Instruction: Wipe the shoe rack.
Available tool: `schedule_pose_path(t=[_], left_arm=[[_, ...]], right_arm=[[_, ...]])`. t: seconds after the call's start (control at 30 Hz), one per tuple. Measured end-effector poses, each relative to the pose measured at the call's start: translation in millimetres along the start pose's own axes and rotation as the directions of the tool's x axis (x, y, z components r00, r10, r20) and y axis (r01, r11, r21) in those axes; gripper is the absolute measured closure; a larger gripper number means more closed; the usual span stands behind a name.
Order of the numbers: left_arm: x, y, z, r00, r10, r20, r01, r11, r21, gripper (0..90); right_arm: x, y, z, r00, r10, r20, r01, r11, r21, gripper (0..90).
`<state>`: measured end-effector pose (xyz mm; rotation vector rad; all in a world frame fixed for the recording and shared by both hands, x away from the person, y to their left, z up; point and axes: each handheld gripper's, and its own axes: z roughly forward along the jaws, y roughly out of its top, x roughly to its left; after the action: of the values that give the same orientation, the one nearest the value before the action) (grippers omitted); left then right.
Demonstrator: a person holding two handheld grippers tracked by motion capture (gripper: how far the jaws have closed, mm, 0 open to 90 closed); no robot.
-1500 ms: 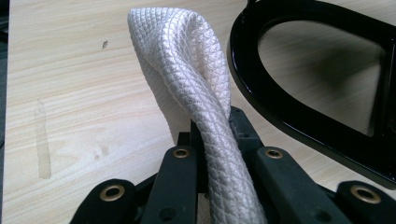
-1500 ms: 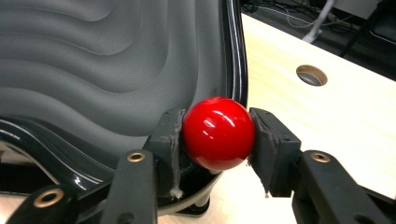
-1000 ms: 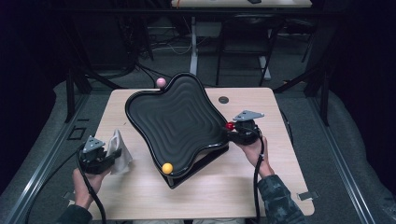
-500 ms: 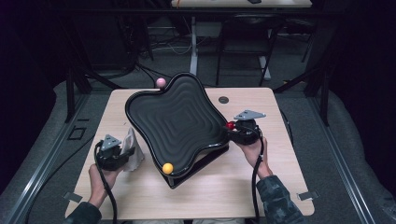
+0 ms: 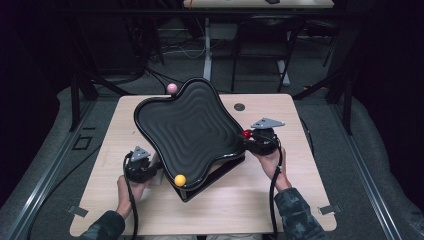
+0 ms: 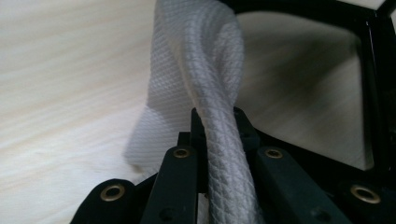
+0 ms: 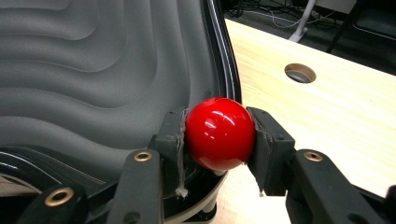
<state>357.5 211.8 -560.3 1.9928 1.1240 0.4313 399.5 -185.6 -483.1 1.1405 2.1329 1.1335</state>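
White cloth (image 6: 205, 60) pinched between the fingers of the left gripper (image 5: 141, 167), bunched into a thick fold rising from the fingertips, one flap hanging toward the bench (image 5: 125, 125). Diamond weave plain in the left gripper view. Located at the near left of the bench, just beside the left edge of the black tray (image 5: 190, 130); contact between cloth and tray cannot be judged.

Red ball (image 7: 219, 133) clamped between the fingers of the right gripper (image 5: 252, 136), pads pressed on both sides. Positioned at the right rim of the tray, seemingly fixed to it like a knob; the joint itself hidden.

Tray wavy-edged, ribbed inside with concentric ridges, tilted, right side raised, near corner low on the bench, shadowed gap underneath visible in the left gripper view. Orange ball (image 5: 180, 180) at the near rim, pink ball (image 5: 172, 88) at the far rim.

Left hand (image 5: 131, 189) and right hand (image 5: 270, 159) entering from the near edge, one on each gripper, cables trailing back along the forearms. Round hole (image 5: 239, 106) in the bench top beyond the right gripper, well apart from the tray. Dark floor and frame legs around the bench.
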Motion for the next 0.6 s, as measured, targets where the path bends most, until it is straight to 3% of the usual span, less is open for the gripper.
schedule_pose_path(t=[0.27,0.6], left_arm=[[-4.5,-7.8,6.6,0.9985,-0.034,0.042,0.033,0.9994,0.008,83.2],[-20.2,-18.5,-1.5,0.996,-0.042,0.079,0.042,0.9991,-0.002,83.3]], right_arm=[[0.1,-0.2,0.2,1.0,-0.003,0.002,0.003,1.0,-0.002,59.9],[0.4,-0.3,0.1,1.0,-0.001,0.004,0.001,1.0,-0.002,59.9]])
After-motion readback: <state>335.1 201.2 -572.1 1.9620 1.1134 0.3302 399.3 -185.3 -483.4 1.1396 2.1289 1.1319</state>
